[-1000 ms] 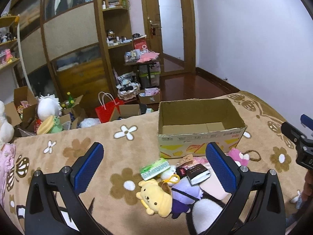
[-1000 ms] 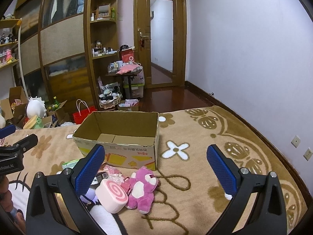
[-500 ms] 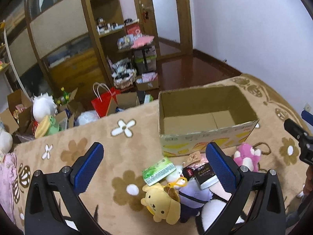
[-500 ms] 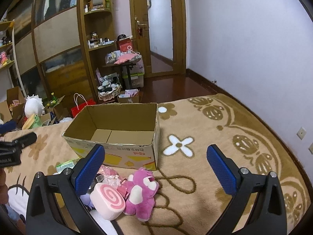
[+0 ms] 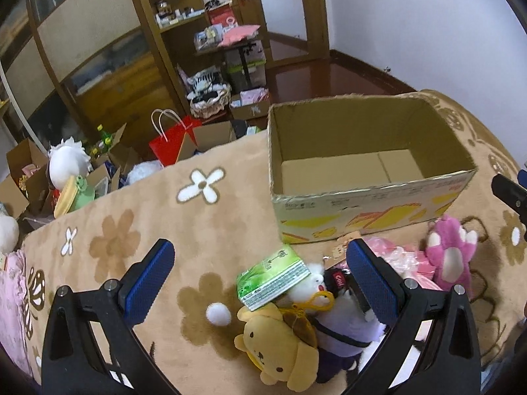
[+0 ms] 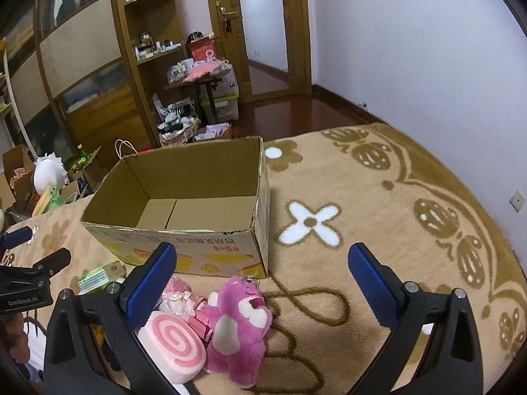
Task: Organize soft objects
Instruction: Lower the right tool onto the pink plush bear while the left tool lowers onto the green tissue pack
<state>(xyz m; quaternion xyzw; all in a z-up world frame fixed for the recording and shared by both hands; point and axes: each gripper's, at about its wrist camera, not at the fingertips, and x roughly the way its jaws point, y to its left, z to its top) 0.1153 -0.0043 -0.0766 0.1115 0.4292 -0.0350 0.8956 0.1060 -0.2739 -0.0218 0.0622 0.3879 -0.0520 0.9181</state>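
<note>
In the left wrist view, the left gripper (image 5: pixel 262 288) hangs with its jaws wide apart and empty above a yellow dog plush (image 5: pixel 280 350), a green tissue pack (image 5: pixel 271 279) and a purple plush (image 5: pixel 346 326), all lying on the flowered carpet (image 5: pixel 148 230) just before the empty cardboard box (image 5: pixel 362 171).

In the right wrist view, the right gripper (image 6: pixel 262 284) is likewise spread wide and empty, over a pink bear plush (image 6: pixel 242 326) touching a pink swirl cushion (image 6: pixel 173 350), near the box's front wall.

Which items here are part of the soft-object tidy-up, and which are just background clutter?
Job:
- cardboard box, empty
- yellow dog plush
- pink bear plush
- pink swirl cushion
- green tissue pack
- left claw and right claw, both open

Lying about:
- red gift bag
- white plush on the floor
- wooden shelves
</note>
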